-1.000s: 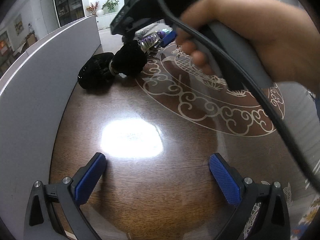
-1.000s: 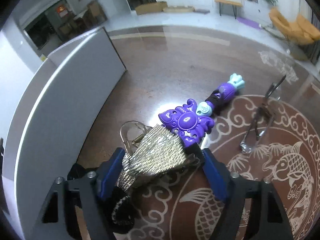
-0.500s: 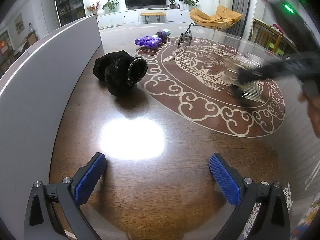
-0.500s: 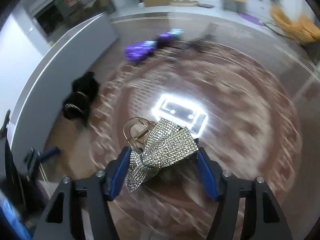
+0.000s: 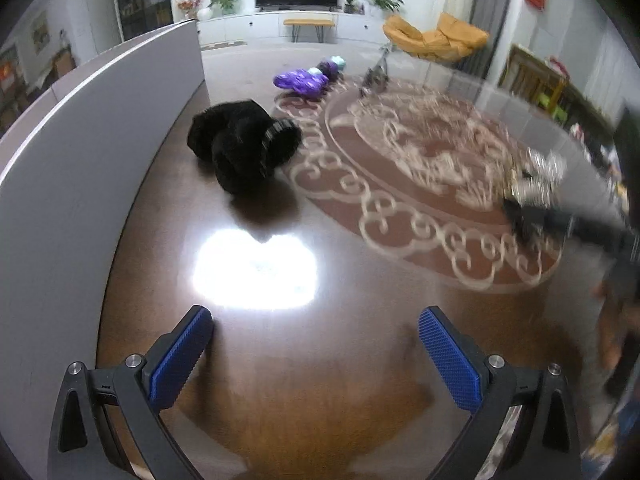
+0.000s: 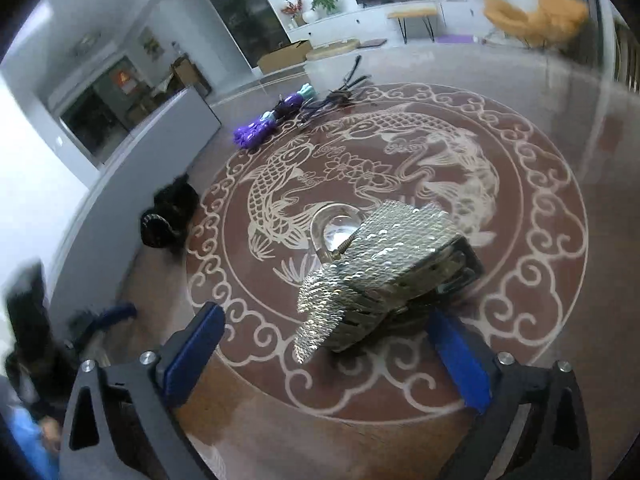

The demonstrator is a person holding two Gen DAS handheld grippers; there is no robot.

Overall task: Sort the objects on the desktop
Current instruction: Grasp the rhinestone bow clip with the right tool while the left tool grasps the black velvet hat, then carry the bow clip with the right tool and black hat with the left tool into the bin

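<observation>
A silver sequined bow hair clip (image 6: 384, 264) lies on the koi medallion of the table, just ahead of my right gripper (image 6: 324, 316). That gripper's jaws are opening and stand wide, and the blue pads do not touch the clip. The clip (image 5: 536, 176) also shows blurred at the right in the left wrist view. My left gripper (image 5: 314, 320) is open over bare brown tabletop with nothing between its fingers. A black furry item (image 5: 240, 148) lies ahead of it. A purple toy (image 5: 300, 80) and a dark metal item (image 5: 376, 76) lie at the far side.
A grey partition (image 5: 100, 140) curves along the table's left edge. The black furry item (image 6: 168, 216), the purple toy (image 6: 256, 130) and the dark metal item (image 6: 336, 96) sit left and far from the right gripper. A bright lamp glare (image 5: 256, 272) marks the tabletop.
My right gripper carried the sequined clip from beside the purple toy to the near right of the medallion, then spread its jaws and let the clip go. The left gripper stayed put.
</observation>
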